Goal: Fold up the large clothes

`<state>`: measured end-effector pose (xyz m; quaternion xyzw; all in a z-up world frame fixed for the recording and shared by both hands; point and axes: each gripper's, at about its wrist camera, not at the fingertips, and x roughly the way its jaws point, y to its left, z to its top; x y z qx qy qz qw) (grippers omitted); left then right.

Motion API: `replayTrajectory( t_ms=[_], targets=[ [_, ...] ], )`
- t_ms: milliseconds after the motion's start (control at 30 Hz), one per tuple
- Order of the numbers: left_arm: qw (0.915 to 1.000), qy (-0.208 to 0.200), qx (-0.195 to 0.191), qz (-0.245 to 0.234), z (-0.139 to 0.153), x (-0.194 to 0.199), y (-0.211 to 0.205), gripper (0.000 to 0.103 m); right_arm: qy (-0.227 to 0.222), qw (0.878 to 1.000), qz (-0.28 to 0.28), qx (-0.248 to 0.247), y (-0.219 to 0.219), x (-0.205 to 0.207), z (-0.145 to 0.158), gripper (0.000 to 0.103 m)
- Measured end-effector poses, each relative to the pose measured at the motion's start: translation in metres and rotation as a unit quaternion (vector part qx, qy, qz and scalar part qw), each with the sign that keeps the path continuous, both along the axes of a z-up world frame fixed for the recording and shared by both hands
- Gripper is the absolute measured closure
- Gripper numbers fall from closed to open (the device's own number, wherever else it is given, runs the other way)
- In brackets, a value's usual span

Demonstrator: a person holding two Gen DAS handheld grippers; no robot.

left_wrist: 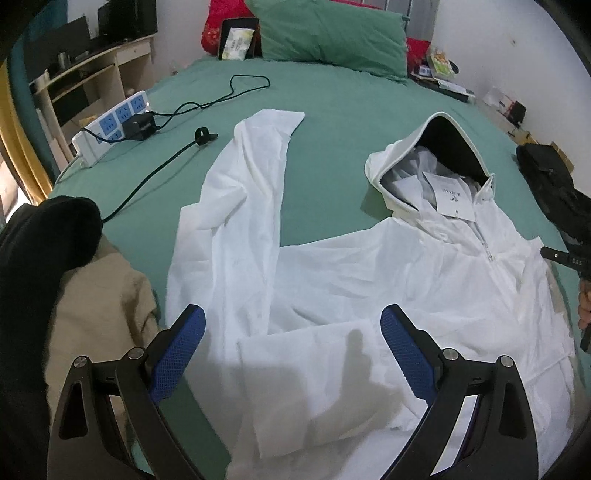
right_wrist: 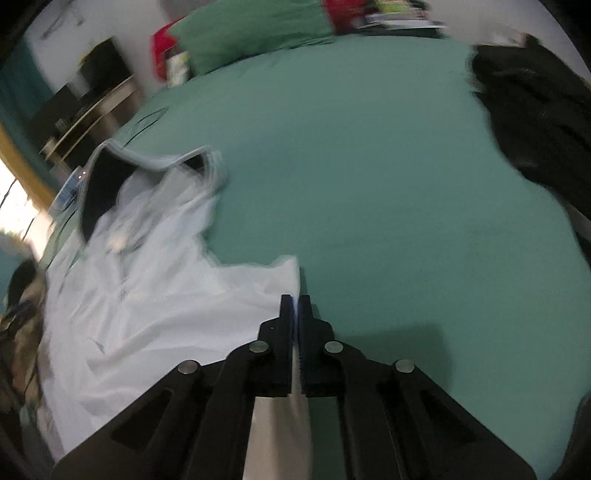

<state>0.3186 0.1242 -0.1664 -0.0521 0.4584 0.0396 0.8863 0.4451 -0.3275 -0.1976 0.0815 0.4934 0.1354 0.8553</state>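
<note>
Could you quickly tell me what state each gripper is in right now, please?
Left gripper: open, holding nothing, above the white hooded jacket.
Right gripper: shut; a strip of white fabric shows between its fingers.

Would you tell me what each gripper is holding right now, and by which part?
The right gripper is shut on the white hooded jacket, pinching its right edge. The left gripper hangs open above it, holding nothing.

A green bedsheet (left_wrist: 332,96) is covering the bed. A green pillow (left_wrist: 328,33) is lying at the far end, a red cushion (left_wrist: 212,31) peeking out behind it. A white and blue power strip (left_wrist: 110,127) is sitting far left, a black cable (left_wrist: 155,173) trailing from it. A black garment (right_wrist: 535,122) is lying far right.
</note>
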Motion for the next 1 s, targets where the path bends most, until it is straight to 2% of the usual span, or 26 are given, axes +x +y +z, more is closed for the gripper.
replayTrajectory(
  t_ms=[167,233,333,367,433,467,500,533,567,633,667,700,767,800,867,1000],
  targets=[
    [0.9995,0.006,0.031,-0.005,-0.013,0.008,-0.013,0.005,-0.018,0.998,-0.05,-0.032,-0.017,0.005,0.004,0.103],
    [0.9993,0.012,0.036,-0.006,-0.018,0.01,-0.016,0.005,-0.015,0.998,-0.054,-0.021,-0.026,0.011,0.005,0.102],
    [0.9993,0.009,0.037,-0.005,-0.018,0.009,-0.016,0.005,-0.004,0.999,-0.032,-0.005,-0.033,0.003,0.014,0.102],
    [0.9993,0.004,0.038,-0.004,-0.016,0.008,-0.016,0.005,0.0,1.0,-0.017,0.014,-0.031,0.0,0.016,0.102],
    [0.9994,-0.009,0.034,-0.003,-0.008,0.005,-0.015,0.005,0.001,0.999,0.012,0.032,-0.024,-0.006,0.018,0.096],
    [0.9994,-0.017,0.031,-0.001,-0.004,0.004,-0.013,0.005,0.003,0.999,0.027,0.036,-0.017,-0.008,0.017,0.076],
    [0.9993,-0.023,0.03,0.002,0.001,0.003,-0.011,0.005,0.005,0.999,0.034,0.038,-0.013,-0.009,0.014,0.036],
    [0.9992,-0.026,0.029,0.005,0.004,0.003,-0.01,0.005,0.01,0.998,0.04,0.039,-0.007,-0.009,0.011,0.02],
    [0.9991,-0.03,0.029,0.008,0.007,0.003,-0.007,0.005,0.008,0.999,0.037,0.035,-0.003,-0.008,0.008,0.018],
    [0.9988,-0.034,0.031,0.016,0.012,0.004,-0.002,0.005,0.01,0.999,0.024,0.021,0.004,-0.004,0.001,0.019],
    [0.9986,-0.035,0.034,0.02,0.013,0.005,0.002,0.005,0.015,1.0,0.015,0.02,0.005,-0.002,-0.003,0.035],
    [0.9985,-0.036,0.034,0.025,0.015,0.007,0.005,0.005,0.022,0.999,0.012,0.023,0.005,-0.005,-0.004,0.065],
    [0.9982,-0.037,0.033,0.033,0.017,0.009,0.012,0.005,0.016,1.0,0.004,0.002,0.011,-0.007,-0.008,0.079],
    [0.9983,-0.037,0.027,0.036,0.018,0.01,0.016,0.005,0.022,1.0,0.012,0.014,0.01,-0.009,-0.008,0.098],
    [0.9988,-0.032,0.015,0.032,0.014,0.012,0.02,0.005,0.034,0.998,0.029,0.037,0.011,-0.009,-0.009,0.1],
    [0.999,-0.025,0.024,0.029,0.007,0.013,0.017,0.005,0.0,1.0,0.019,0.016,0.002,-0.008,0.006,0.1]
  ],
)
